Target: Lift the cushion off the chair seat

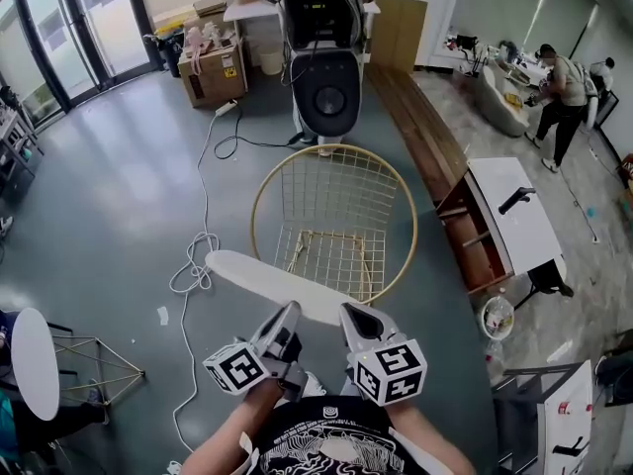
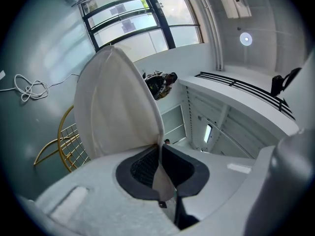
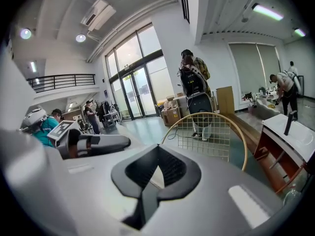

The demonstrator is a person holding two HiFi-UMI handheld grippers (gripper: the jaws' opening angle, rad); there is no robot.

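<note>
The white oval cushion (image 1: 267, 275) hangs in the air in front of the gold wire chair (image 1: 331, 221), whose mesh seat (image 1: 336, 255) is bare. My left gripper (image 1: 289, 317) is shut on the cushion's near edge. In the left gripper view the cushion (image 2: 115, 102) rises edge-on from the left gripper (image 2: 160, 154), with the chair (image 2: 66, 141) behind it. My right gripper (image 1: 354, 317) grips the cushion's right end. In the right gripper view only a pale sliver shows between the pads of the right gripper (image 3: 156, 154), and the chair (image 3: 209, 132) is beyond.
A white cable (image 1: 198, 255) lies on the floor left of the chair. Behind the chair stands a black-and-white machine (image 1: 324, 67). A white-topped bench (image 1: 514, 221) is at the right and a small white side table (image 1: 35, 359) at the near left. A person (image 1: 564, 92) stands far right.
</note>
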